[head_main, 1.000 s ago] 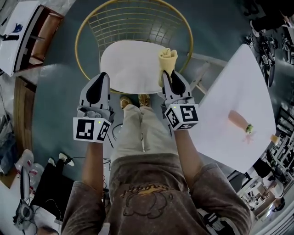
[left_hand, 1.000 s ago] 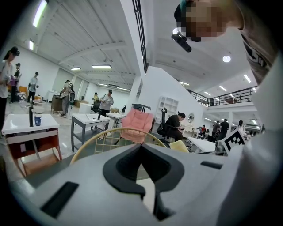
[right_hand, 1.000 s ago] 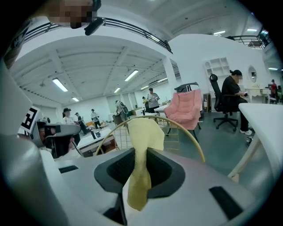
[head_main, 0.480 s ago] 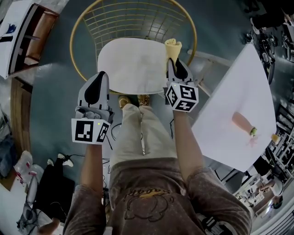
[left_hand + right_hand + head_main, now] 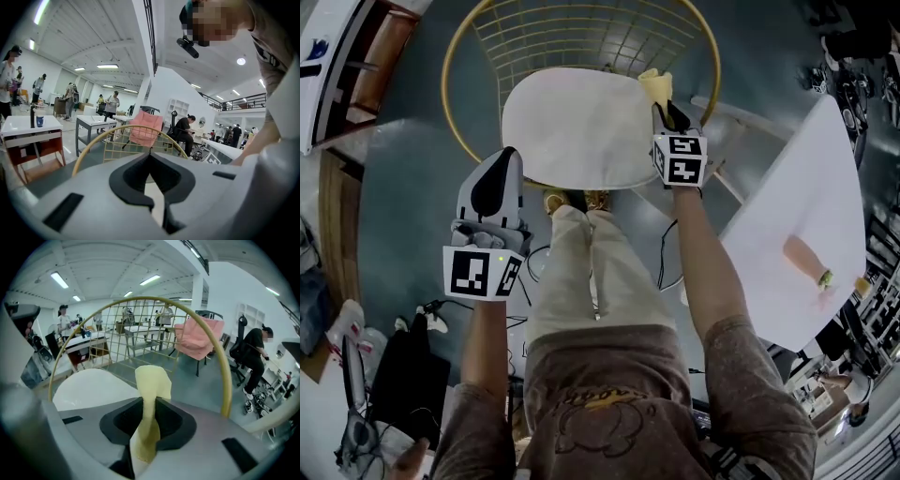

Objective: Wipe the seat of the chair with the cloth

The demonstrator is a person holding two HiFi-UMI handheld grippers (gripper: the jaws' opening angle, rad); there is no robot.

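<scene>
Since it does the wiping, cloth [image 5: 654, 86]: pale yellow, bunched lengthwise, its free end poking up past the seat's far right edge. I cannot tell whether it touches the seat.
Handling: I judge it light, soft and floppy. It should flatten under pressure and drag along without tearing. The bunched lower part looks like the right place to hold it.
Right gripper [image 5: 668, 114]: clamped on the cloth, just beside the seat's right edge.
Seat [image 5: 572, 127]: white, smooth, rounded.
Left gripper [image 5: 501, 167]: jaws together with nothing between them, near the seat's near left edge.
Chair frame [image 5: 581, 28]: gold wire back curving behind the seat.
</scene>
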